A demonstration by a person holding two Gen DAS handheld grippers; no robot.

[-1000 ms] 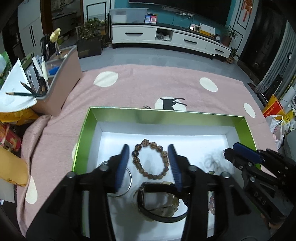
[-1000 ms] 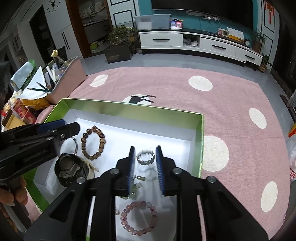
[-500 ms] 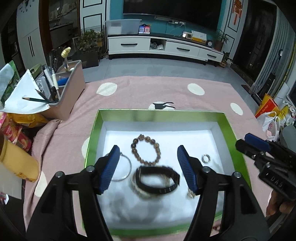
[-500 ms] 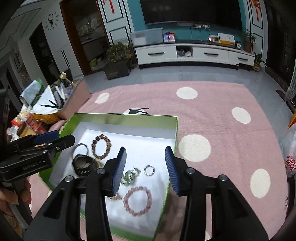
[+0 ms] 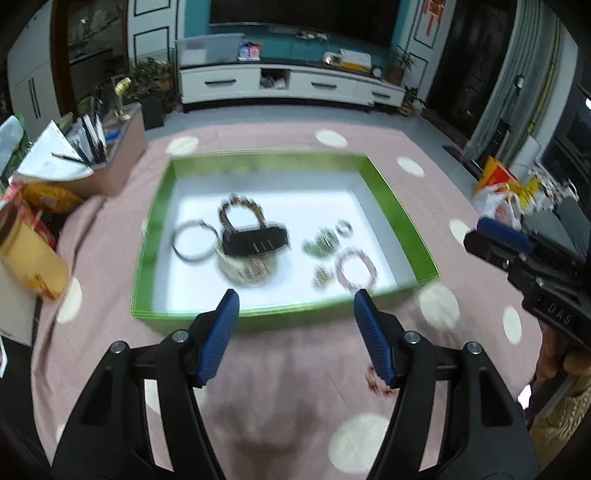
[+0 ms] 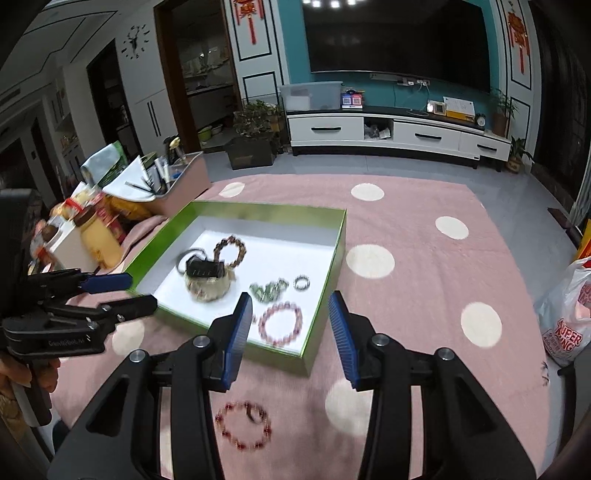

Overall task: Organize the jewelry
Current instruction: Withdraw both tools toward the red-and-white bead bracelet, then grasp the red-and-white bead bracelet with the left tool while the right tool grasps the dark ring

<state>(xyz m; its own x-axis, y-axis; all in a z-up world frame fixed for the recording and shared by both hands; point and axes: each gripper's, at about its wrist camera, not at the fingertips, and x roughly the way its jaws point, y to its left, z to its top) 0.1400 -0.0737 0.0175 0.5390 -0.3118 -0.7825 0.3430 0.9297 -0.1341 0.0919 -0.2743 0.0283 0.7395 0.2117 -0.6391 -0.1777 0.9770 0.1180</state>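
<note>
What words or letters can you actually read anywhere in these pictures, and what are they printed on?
"DAS": on the side of the right gripper.
"SUPER": red print on the white plastic bag; the word under it is cut off.
Small white lettering on the left gripper: too blurred to read.
Red wall hangings and shelf items: too small.

Pink dotted cloth [image 6: 424, 258] over the surface, green box [image 6: 334, 254] on it, red bead bracelet [image 6: 243, 424] on the cloth near the box, pink organizer [image 5: 122, 162], yellow jar [image 5: 29, 254] at left edge.
</note>
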